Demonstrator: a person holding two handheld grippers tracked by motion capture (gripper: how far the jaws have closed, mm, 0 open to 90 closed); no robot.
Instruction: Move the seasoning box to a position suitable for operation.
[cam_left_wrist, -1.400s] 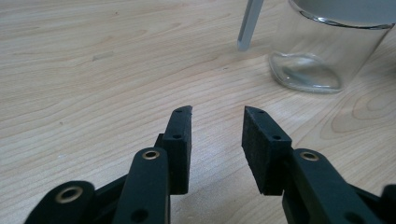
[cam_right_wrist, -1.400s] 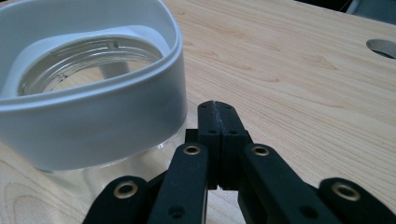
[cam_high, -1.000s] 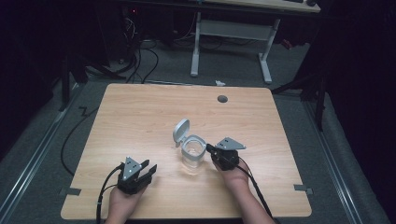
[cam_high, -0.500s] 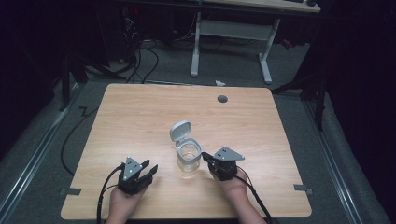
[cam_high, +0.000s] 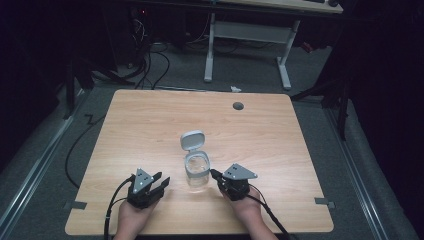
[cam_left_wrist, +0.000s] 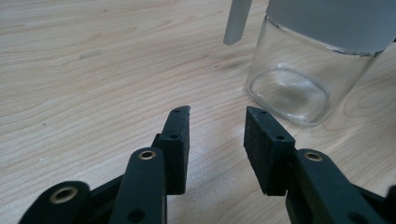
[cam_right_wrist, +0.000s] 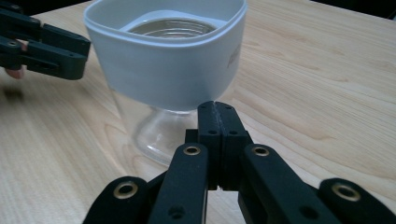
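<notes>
Wood-grain table (cam_high: 150, 125) sat in a dark room, cables on the floor behind it. Near the front edge stood the glass jar (cam_high: 197, 171), upright, with its grey flip lid (cam_high: 192, 140) already swung open and nothing inside as far as I could see. Left gripper (cam_left_wrist: 217, 125) had its jaws spread, just short of the jar. Right gripper (cam_right_wrist: 218, 122) was pressed together on nothing, right beside the jar's base. So opening looked done; filling or closing seemed left.
</notes>
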